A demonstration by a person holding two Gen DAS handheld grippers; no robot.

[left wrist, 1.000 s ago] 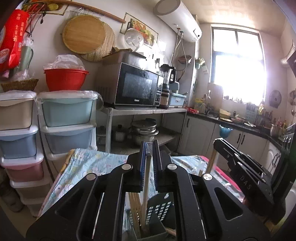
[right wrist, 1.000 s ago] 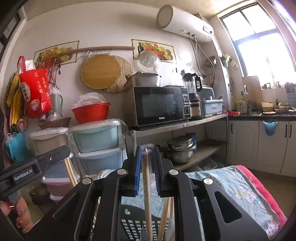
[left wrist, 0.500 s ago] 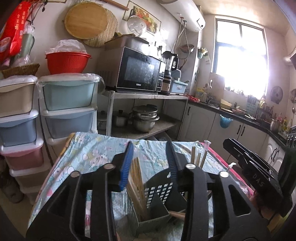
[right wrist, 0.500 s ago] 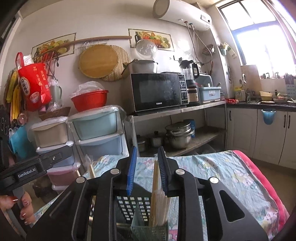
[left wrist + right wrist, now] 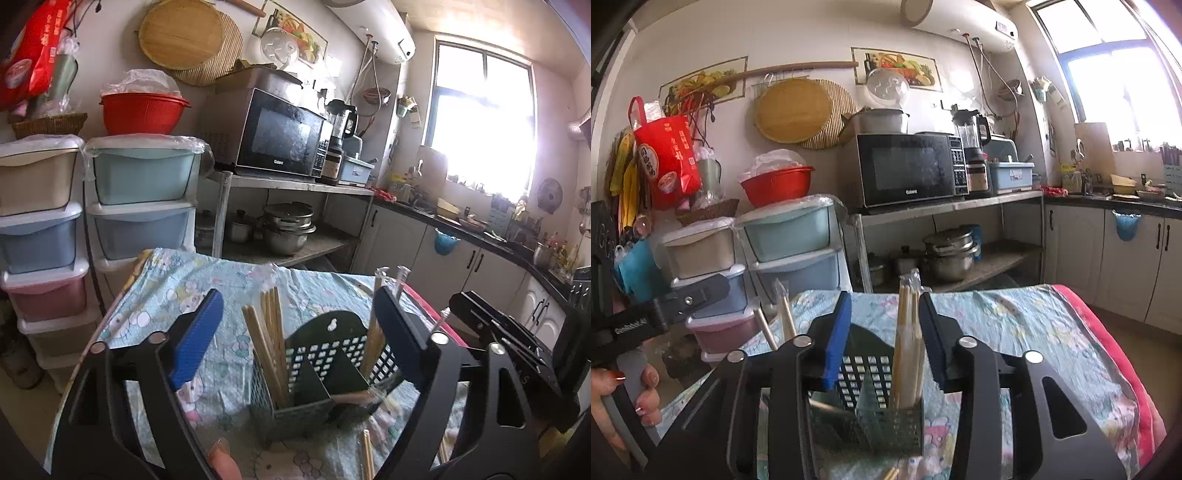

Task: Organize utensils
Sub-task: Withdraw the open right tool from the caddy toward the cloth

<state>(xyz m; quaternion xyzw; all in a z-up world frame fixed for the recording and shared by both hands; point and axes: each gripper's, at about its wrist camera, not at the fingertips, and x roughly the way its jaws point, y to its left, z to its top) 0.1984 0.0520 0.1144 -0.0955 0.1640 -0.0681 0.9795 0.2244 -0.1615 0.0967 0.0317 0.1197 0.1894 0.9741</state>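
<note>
A dark green slotted utensil caddy (image 5: pixel 325 354) stands on the table's blue patterned cloth (image 5: pixel 166 295). Bare wooden chopsticks (image 5: pixel 271 343) lean in its left compartment and wrapped ones (image 5: pixel 373 332) in its right. My left gripper (image 5: pixel 295 332) hangs just before the caddy, its jaws opening wide, and its pads touch nothing. In the right wrist view my right gripper (image 5: pixel 884 339) is also opening, with a bundle of chopsticks (image 5: pixel 908 347) standing free between its pads in the caddy (image 5: pixel 890 424). Each gripper shows in the other's view: the right gripper (image 5: pixel 498 332) and the left gripper (image 5: pixel 665 314), which a hand (image 5: pixel 631 387) holds.
Loose chopsticks (image 5: pixel 367 454) lie on the cloth in front of the caddy. Stacked plastic drawers (image 5: pixel 140 199) and a metal shelf with a microwave (image 5: pixel 280 136) and pots stand behind the table. A kitchen counter (image 5: pixel 480 236) runs along the right.
Both grippers were shut on chopsticks and have opened and let go. The chopsticks now stand in the caddy. Both grippers have sunk toward it.
</note>
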